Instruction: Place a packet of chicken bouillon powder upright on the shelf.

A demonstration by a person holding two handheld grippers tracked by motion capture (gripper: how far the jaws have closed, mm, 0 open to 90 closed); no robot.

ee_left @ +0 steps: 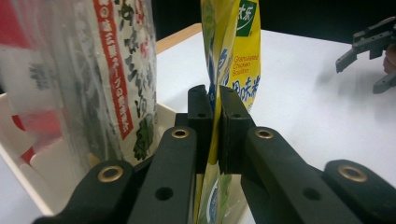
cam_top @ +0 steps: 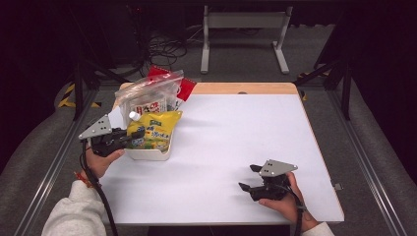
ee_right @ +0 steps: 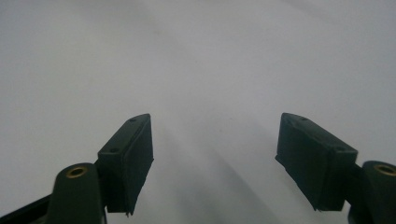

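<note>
**While clamped on a yellow bouillon pouch, left gripper at the white tray**

Where the white table (cam_top: 221,147) carries its load at the far left corner: a white tray (cam_top: 150,153) packed with food packets. Left gripper (cam_top: 129,139), gripped by the left hand (cam_top: 101,160), reaching in from the tray's left side. Jaws squeezed together on the yellow bouillon pouch (cam_top: 155,129), its thin edge pinched flat between the two black pads (ee_left: 201,109), as seen in the left gripper view. Pouch upright, leaning slightly, its lower end down at the tray's near side, green and blue print on its face. Just behind it, a clear zip bag (cam_top: 147,96) standing in the same tray, holding packets with red and white labels; a red packet (cam_top: 186,87) poking out at the far side. A small white cap (cam_top: 133,115) between bag and pouch.

Right gripper (cam_top: 247,178) resting low on the table at the near right, well apart from the tray, held by the right hand (cam_top: 285,201). Jaws spread wide with nothing but bare white tabletop between the pads (ee_right: 128,158). Grey three-cornered plate on top of each gripper, black cable trailing back along each forearm.
</note>
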